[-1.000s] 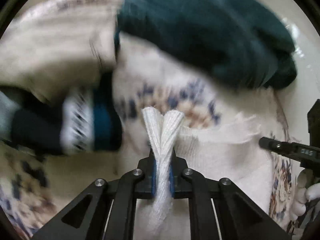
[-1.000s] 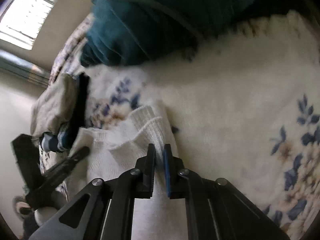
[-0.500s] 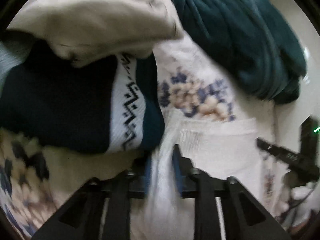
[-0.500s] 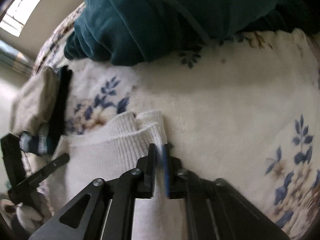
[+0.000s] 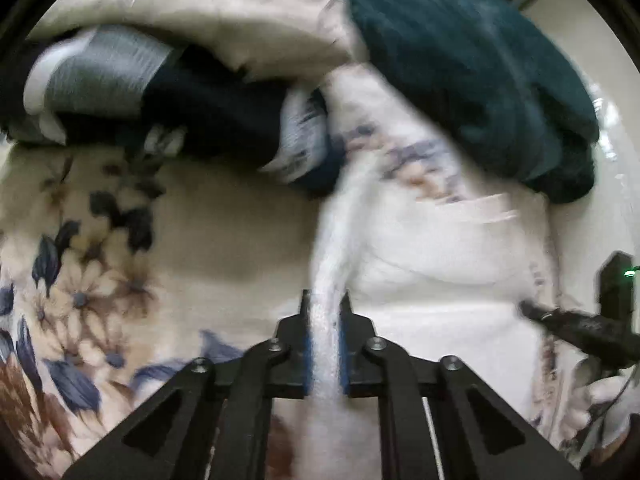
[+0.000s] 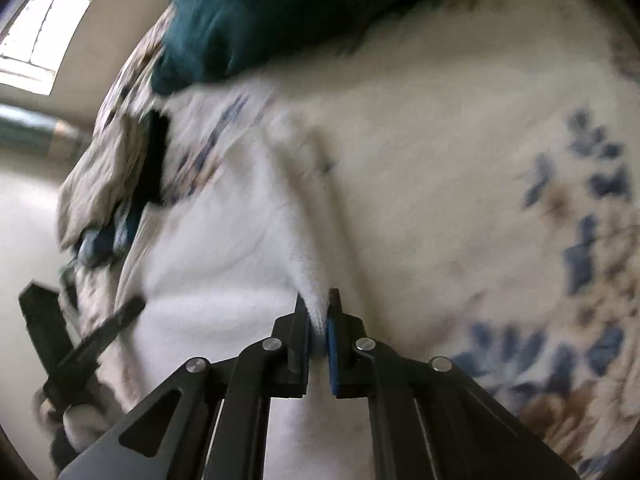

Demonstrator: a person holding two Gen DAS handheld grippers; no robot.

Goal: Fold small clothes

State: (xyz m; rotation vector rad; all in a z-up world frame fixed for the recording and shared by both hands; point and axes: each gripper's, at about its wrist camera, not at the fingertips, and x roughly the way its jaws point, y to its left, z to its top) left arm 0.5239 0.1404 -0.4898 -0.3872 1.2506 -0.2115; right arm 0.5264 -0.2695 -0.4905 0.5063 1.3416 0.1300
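White knit garment (image 5: 432, 248) is pinched in both my left gripper (image 5: 325, 308) and right gripper (image 6: 318, 304), jaws nearly closed, stretched between them for folding.

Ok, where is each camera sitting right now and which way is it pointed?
Left wrist: sits on the left gripper, looks forward along its jaws, shut on the white garment, toward the dark socks and teal garment; the right gripper shows at right.
Right wrist: sits on the right gripper, jaws shut on the white garment, facing the floral blanket; the left gripper shows at left.
Shared: white garment, teal garment, floral blanket, each other's gripper.
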